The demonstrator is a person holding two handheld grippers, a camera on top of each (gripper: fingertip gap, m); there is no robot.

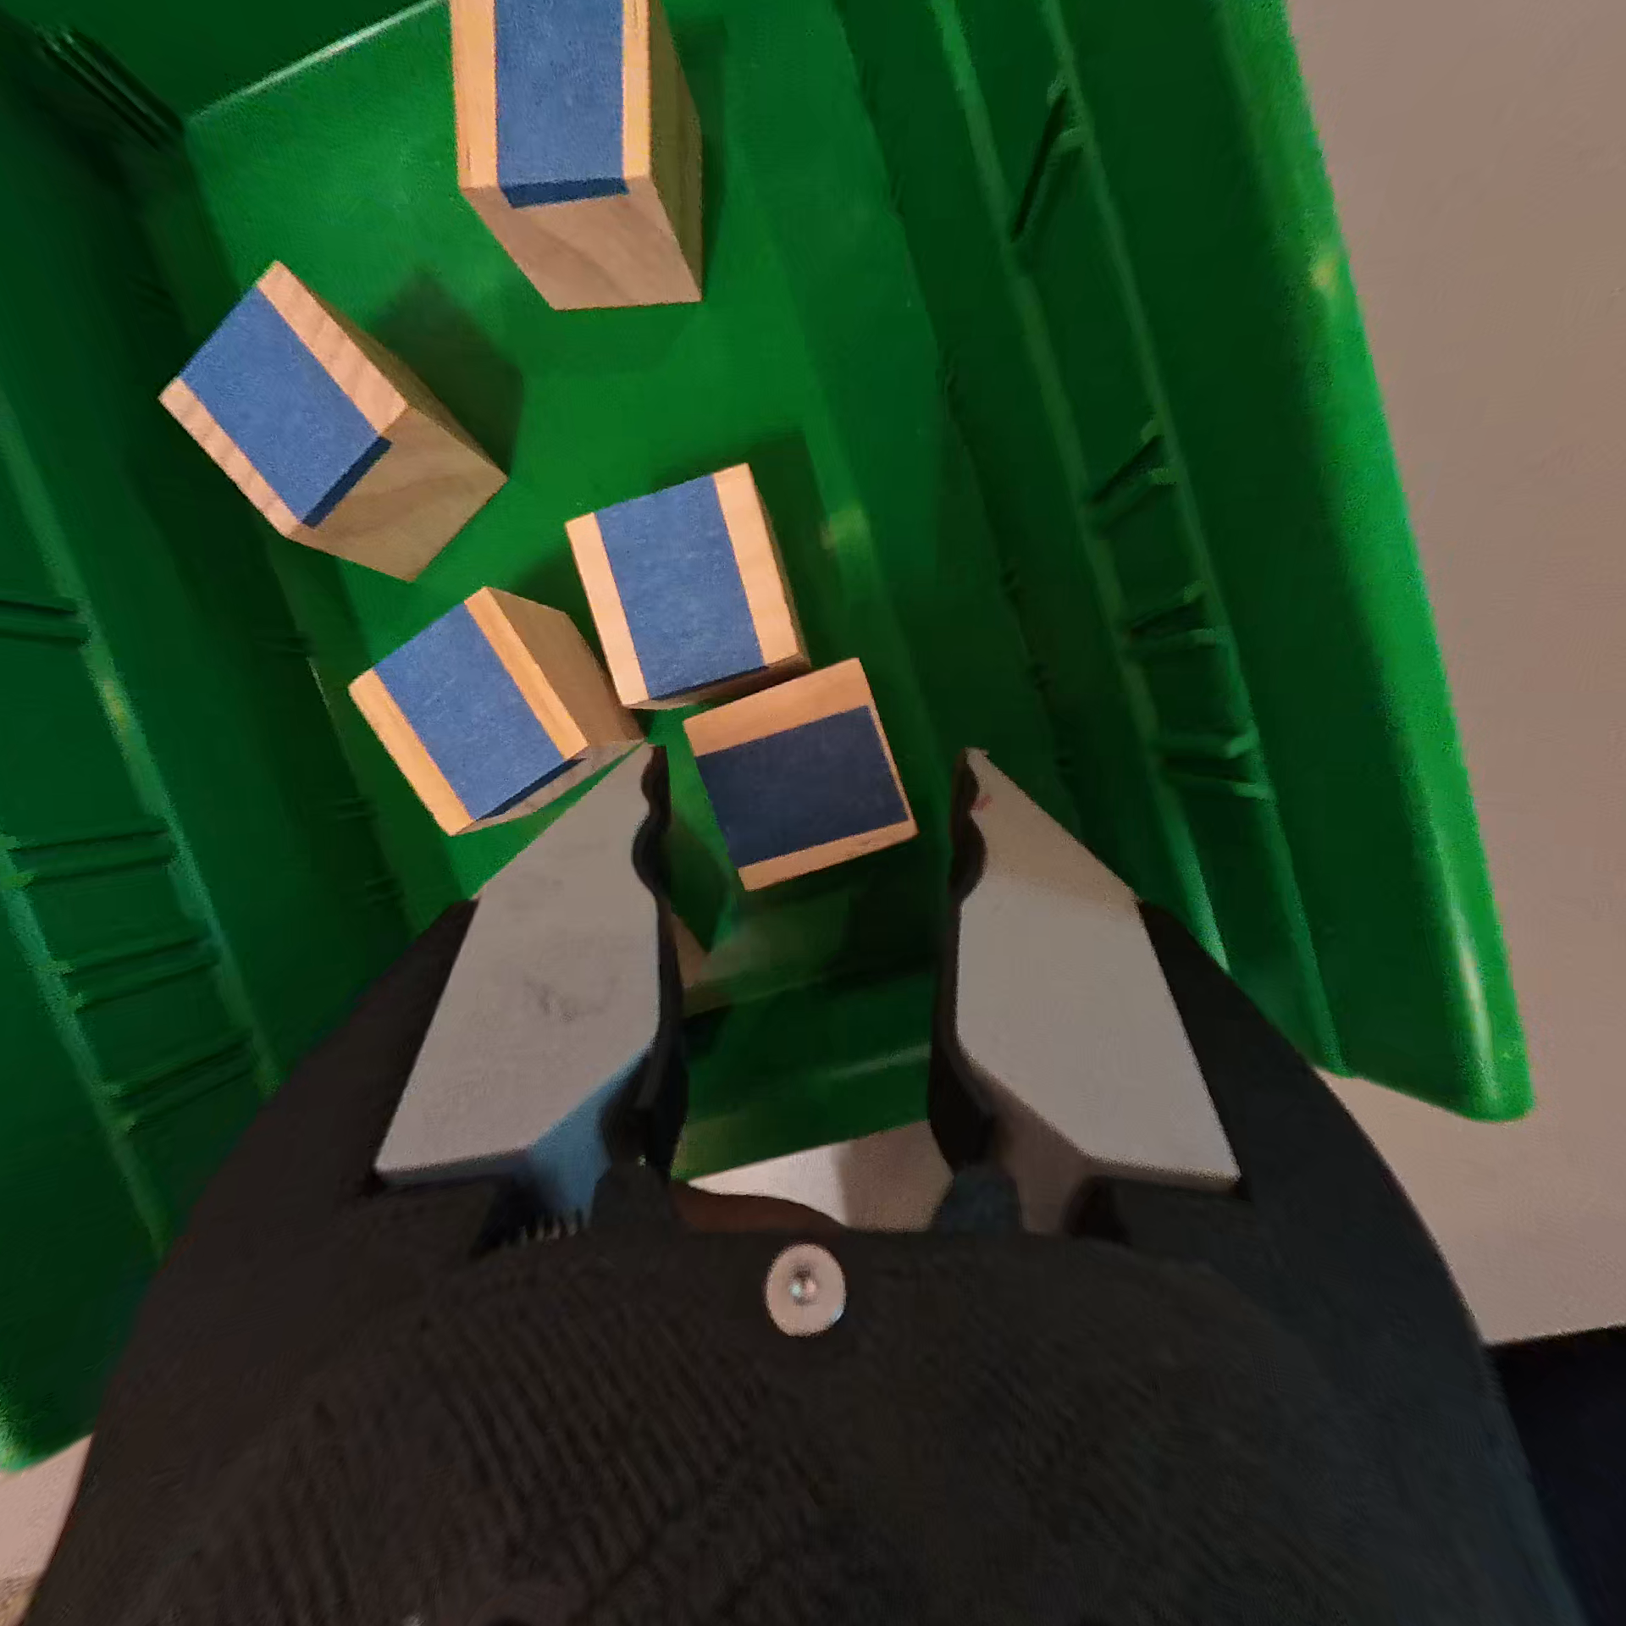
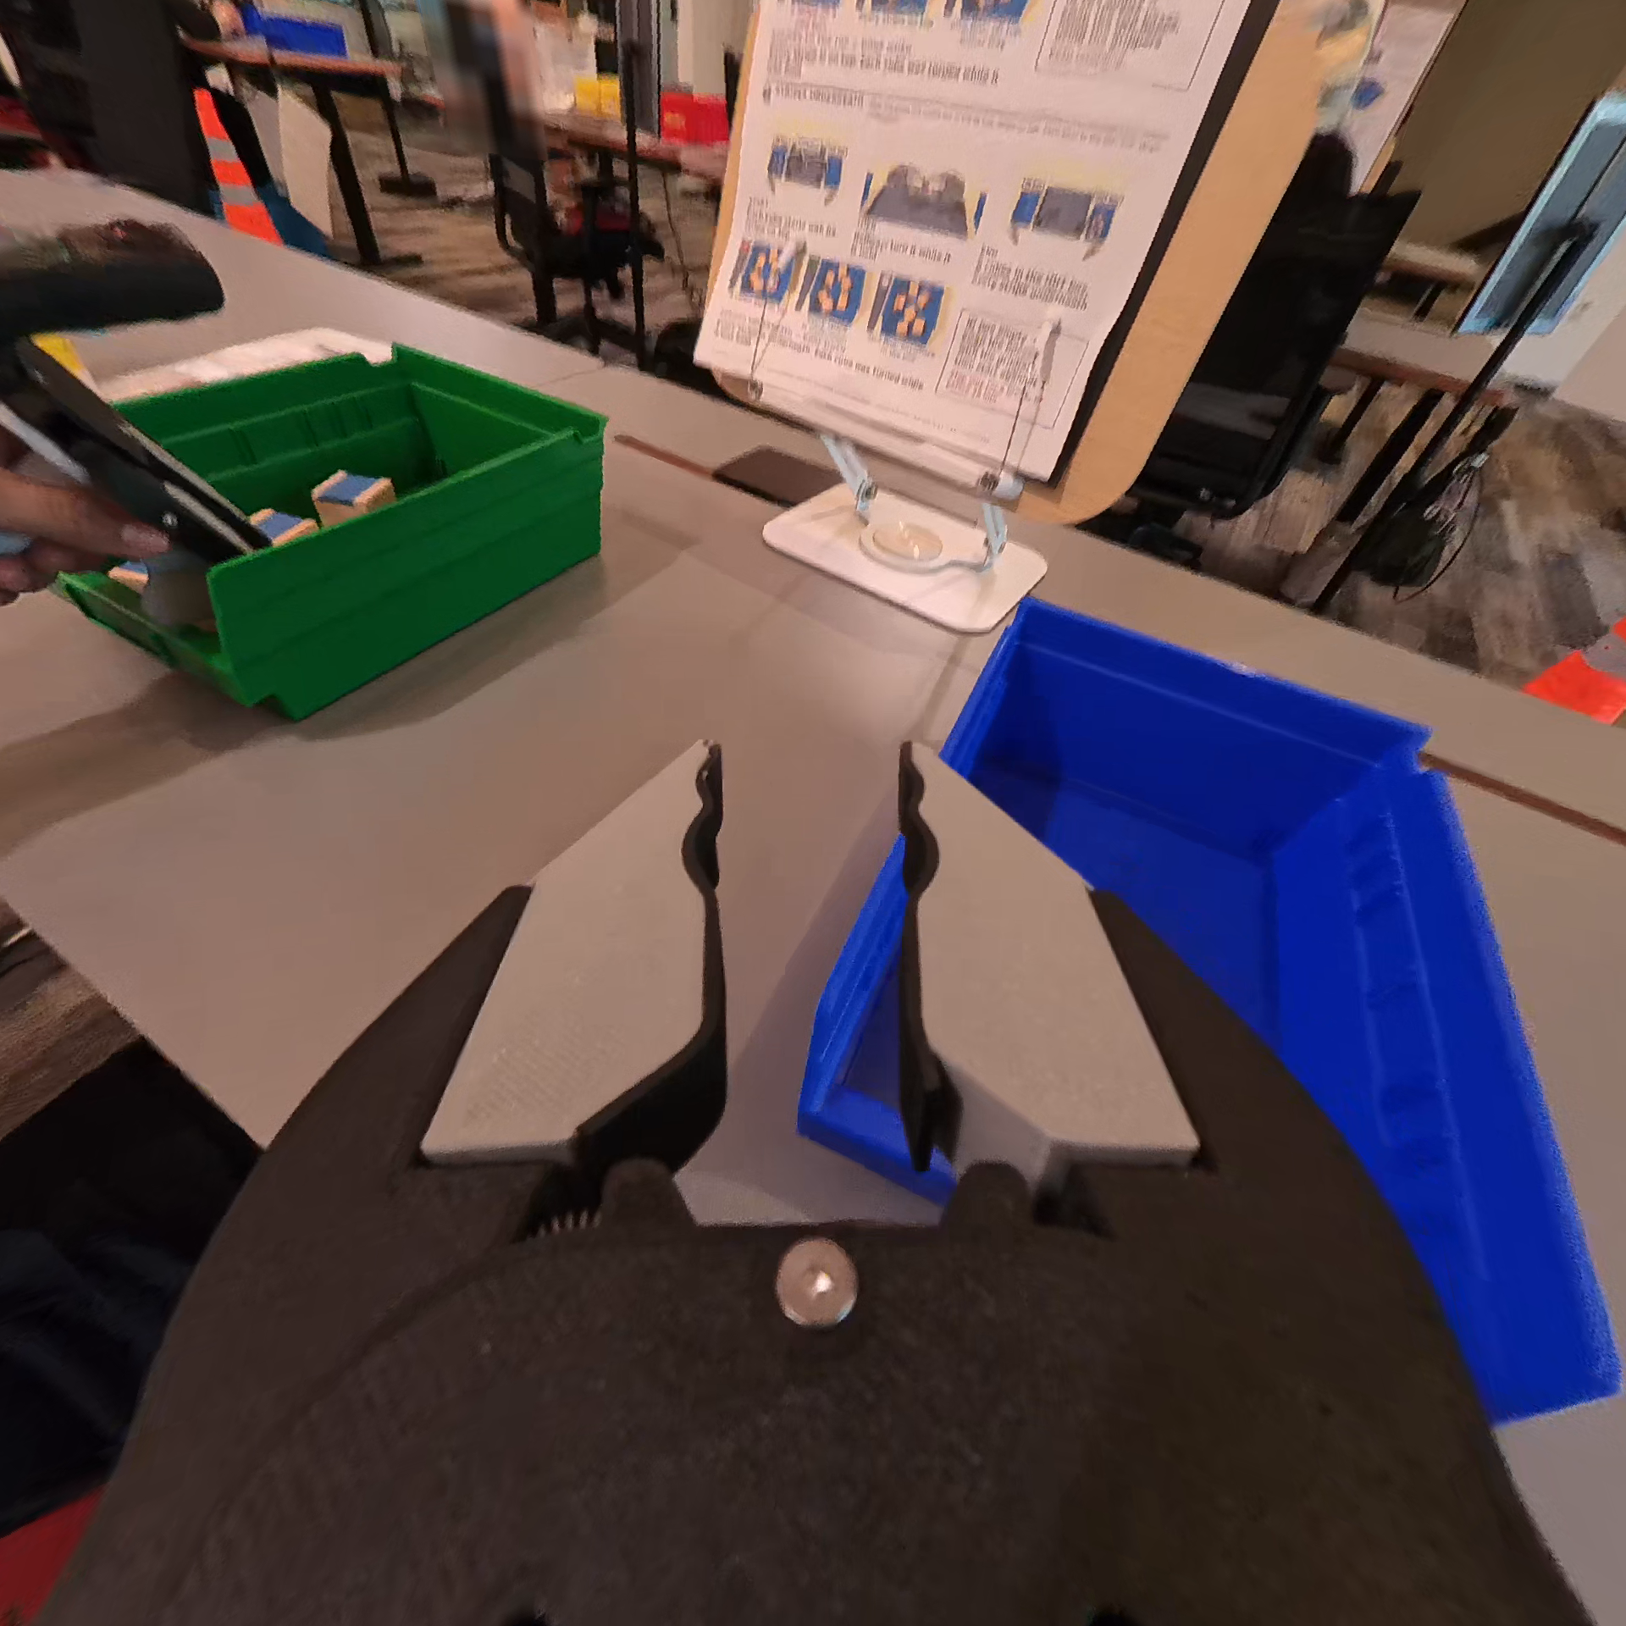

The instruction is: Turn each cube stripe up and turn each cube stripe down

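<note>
Cubes: five wooden cubes on the floor of the green bin (image 1: 1012, 440), all blue stripe up.
Nearest cube (image 1: 799, 774): stripe runs across the view; lies between the left gripper's fingers, near the tips; contact not discernible.
Pair beyond: one cube (image 1: 686, 588) with stripe running away from the camera, another (image 1: 479, 711) turned at an angle, corners nearly meeting.
Outer cubes: one (image 1: 286, 409) towards the left wall, one (image 1: 563, 132) at the far end, cut off by the frame edge.
Left gripper (image 1: 809, 761): fingers spread wide, gripping nothing; open floor on either side.
Right gripper (image 2: 809, 761): fingers parted, empty, above the grey table (image 2: 440, 792), beside the blue bin (image 2: 1320, 880).
Blue bin: nothing seen inside; near corner hidden by a finger.
Visibility: motion blur in both views.
</note>
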